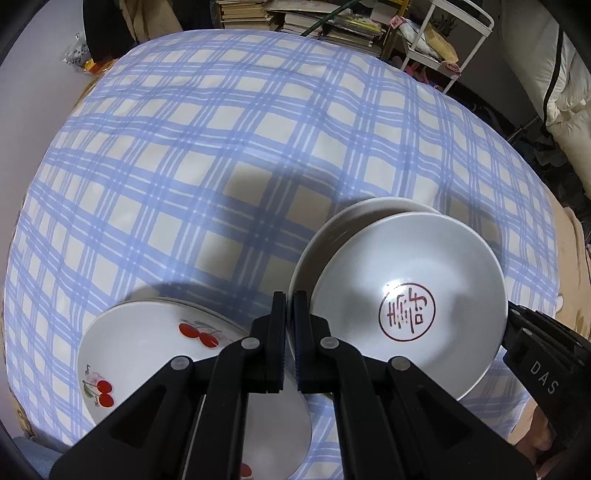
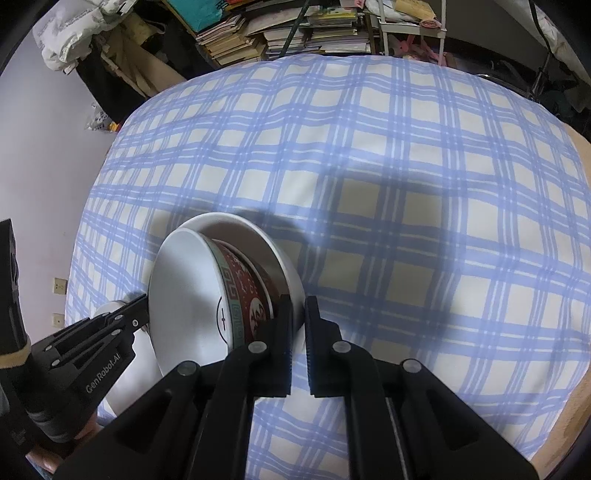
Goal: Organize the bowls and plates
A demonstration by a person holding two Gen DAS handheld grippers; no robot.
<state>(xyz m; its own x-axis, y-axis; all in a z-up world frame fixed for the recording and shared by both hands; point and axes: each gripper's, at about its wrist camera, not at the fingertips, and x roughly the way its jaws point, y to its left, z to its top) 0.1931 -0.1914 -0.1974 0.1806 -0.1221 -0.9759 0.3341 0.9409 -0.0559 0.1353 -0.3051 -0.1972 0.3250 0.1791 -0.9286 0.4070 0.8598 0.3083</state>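
In the left wrist view my left gripper (image 1: 290,295) is shut on the rim of the outer white bowl (image 1: 325,236) of a nested stack held above the cloth. Inside sits a white bowl with a red seal mark (image 1: 406,291). My right gripper (image 1: 524,332) holds the stack's opposite rim. A cherry-patterned plate stack (image 1: 147,350) lies below left. In the right wrist view my right gripper (image 2: 298,301) is shut on the white bowl's rim (image 2: 291,273); a red patterned bowl (image 2: 243,291) and a white bowl (image 2: 181,291) nest inside. The left gripper (image 2: 142,299) reaches in from the left.
A blue-and-white checked cloth (image 1: 221,147) covers the table. Stacked books (image 2: 258,33) and a white metal rack (image 1: 450,40) stand beyond the far edge. A white wall (image 2: 44,155) is at the left.
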